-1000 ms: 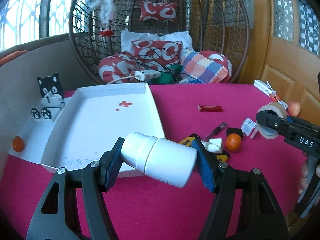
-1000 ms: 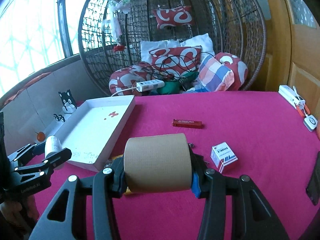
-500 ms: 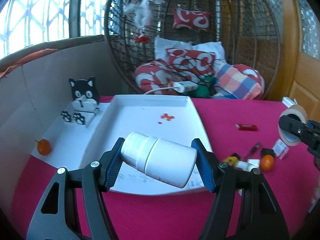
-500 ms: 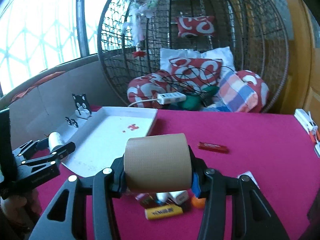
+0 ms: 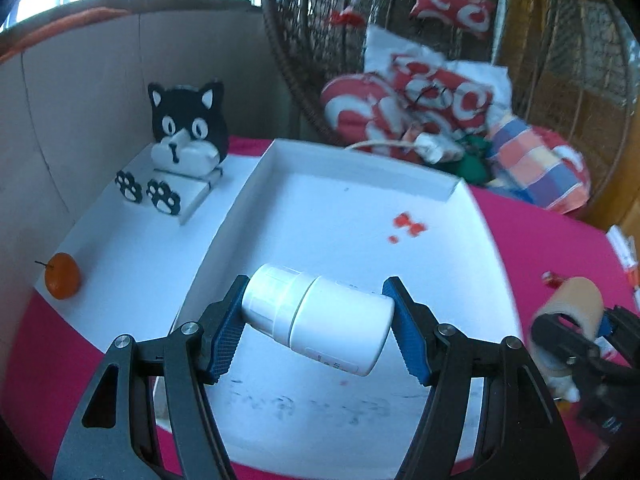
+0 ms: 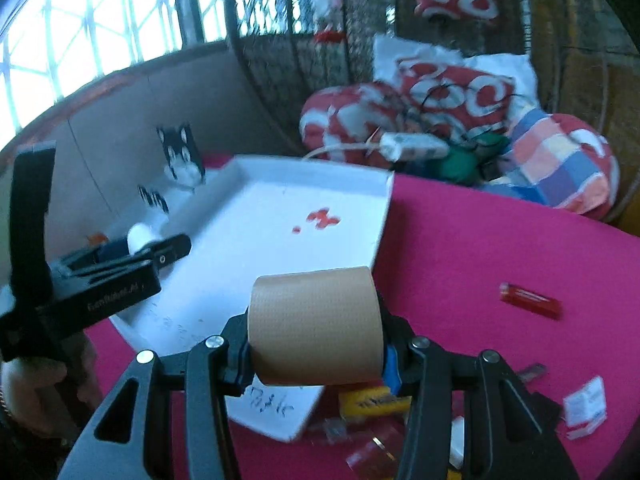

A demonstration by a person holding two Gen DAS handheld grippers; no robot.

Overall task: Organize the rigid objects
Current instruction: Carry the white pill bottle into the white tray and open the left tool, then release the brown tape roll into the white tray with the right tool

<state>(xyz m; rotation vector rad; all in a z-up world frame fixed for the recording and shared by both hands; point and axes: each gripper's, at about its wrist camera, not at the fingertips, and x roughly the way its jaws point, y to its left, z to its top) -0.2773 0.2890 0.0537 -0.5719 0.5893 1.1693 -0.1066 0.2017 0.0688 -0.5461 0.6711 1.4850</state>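
My left gripper (image 5: 316,330) is shut on a white plastic bottle (image 5: 320,318), held sideways above the near part of a white tray (image 5: 360,160). My right gripper (image 6: 314,350) is shut on a roll of brown tape (image 6: 314,324), held above the tray's near right corner (image 6: 296,424). The right gripper with the tape also shows in the left wrist view (image 5: 572,312) at the right. The left gripper also shows in the right wrist view (image 6: 120,264) at the left, over the tray's left side.
A black-and-white cat figure (image 5: 186,136) and a small orange (image 5: 62,276) sit on a white board left of the tray. A red lighter (image 6: 528,306), a small carton (image 6: 586,406) and several small items (image 6: 372,404) lie on the pink tablecloth. A hanging chair with cushions (image 6: 440,96) stands behind.
Both grippers have moved left and forward toward the tray with their loads. The bottle now hangs over the tray, and the tape roll over its near right corner.
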